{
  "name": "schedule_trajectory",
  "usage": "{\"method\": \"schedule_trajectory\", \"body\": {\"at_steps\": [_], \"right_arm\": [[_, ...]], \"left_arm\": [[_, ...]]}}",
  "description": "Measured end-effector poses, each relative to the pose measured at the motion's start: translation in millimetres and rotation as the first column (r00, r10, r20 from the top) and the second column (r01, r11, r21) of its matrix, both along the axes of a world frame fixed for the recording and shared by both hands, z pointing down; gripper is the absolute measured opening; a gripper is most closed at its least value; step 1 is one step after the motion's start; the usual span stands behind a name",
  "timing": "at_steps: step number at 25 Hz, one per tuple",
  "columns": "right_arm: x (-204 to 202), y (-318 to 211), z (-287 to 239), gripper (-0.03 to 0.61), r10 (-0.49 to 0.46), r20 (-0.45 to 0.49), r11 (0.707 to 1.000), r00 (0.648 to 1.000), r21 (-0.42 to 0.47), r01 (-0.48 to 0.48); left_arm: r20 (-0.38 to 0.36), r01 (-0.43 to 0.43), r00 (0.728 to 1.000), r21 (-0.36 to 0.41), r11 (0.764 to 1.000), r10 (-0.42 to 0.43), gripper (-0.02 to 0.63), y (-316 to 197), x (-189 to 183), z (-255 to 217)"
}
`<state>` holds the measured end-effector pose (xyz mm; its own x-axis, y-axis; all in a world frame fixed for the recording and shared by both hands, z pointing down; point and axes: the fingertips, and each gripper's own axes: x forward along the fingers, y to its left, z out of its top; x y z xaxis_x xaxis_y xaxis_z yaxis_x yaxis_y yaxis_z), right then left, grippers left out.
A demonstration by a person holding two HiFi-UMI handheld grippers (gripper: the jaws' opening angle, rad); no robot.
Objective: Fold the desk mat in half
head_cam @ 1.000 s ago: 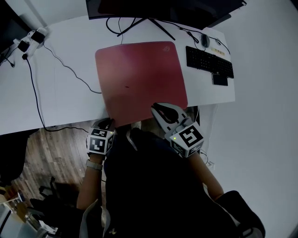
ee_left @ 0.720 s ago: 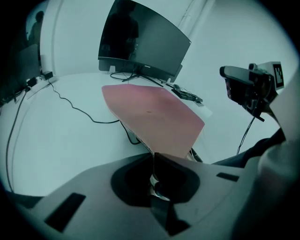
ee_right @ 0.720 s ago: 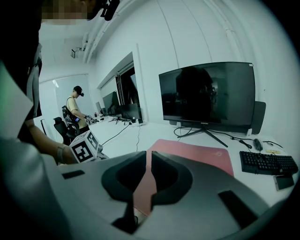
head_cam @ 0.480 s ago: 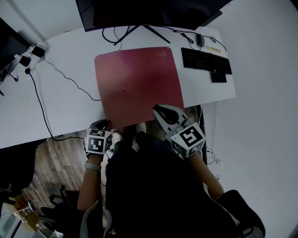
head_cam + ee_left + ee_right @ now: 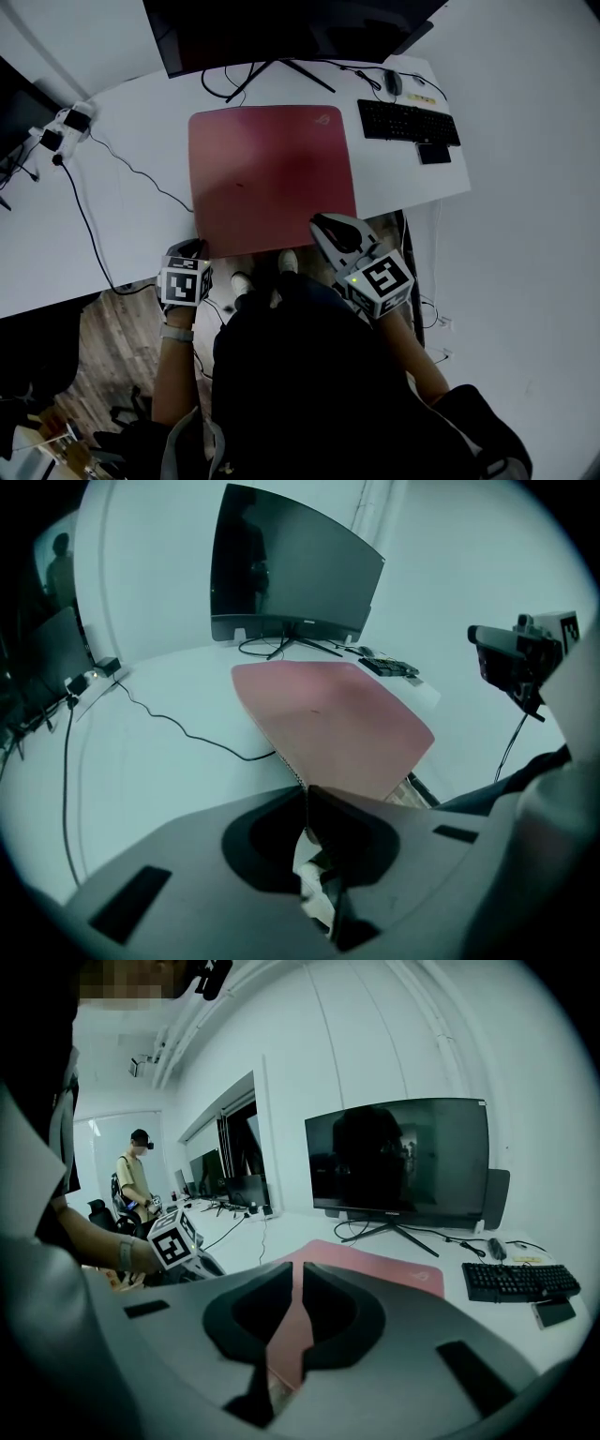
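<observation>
A red desk mat (image 5: 267,173) lies flat on the white desk (image 5: 122,225), and its near edge hangs over the desk's front. My left gripper (image 5: 194,248) is shut on the mat's near left corner; in the left gripper view that corner (image 5: 305,787) sits pinched between the closed jaws. On the near right corner my right gripper (image 5: 322,223) is shut as well, and the mat (image 5: 375,1265) runs away from its jaws toward the monitor. Both grippers hold the mat at the desk's front edge.
A dark monitor (image 5: 281,28) stands at the back of the desk. At the right lie a keyboard (image 5: 408,122), a phone (image 5: 434,153) and a mouse (image 5: 394,82). A power strip (image 5: 61,127) and its black cable (image 5: 122,169) lie left of the mat. A person stands far off (image 5: 136,1180).
The head view has shifted, so the desk sits higher in the picture. My left gripper has drifted slightly left and down. Both grippers stay clamped on the mat's near edge.
</observation>
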<state>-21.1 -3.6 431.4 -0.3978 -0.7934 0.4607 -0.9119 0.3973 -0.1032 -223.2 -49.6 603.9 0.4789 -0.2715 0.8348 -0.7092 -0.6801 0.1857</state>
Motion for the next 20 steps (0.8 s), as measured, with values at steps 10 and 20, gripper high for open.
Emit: {"method": "schedule_trajectory", "body": {"at_steps": [10,20], "right_arm": [[-17,6,2,0.041,0.032,0.002,0.999,0.999,0.006,-0.032],[-16,10,2,0.041,0.084,0.000,0.996,0.996,0.018,-0.084]], "left_arm": [[0.025,-0.016,1.000,0.050,0.999,0.015,0.026,-31,-34,-9],[0.034,-0.042,0.999,0.062,0.997,0.040,0.026,-39,-47,12]]}}
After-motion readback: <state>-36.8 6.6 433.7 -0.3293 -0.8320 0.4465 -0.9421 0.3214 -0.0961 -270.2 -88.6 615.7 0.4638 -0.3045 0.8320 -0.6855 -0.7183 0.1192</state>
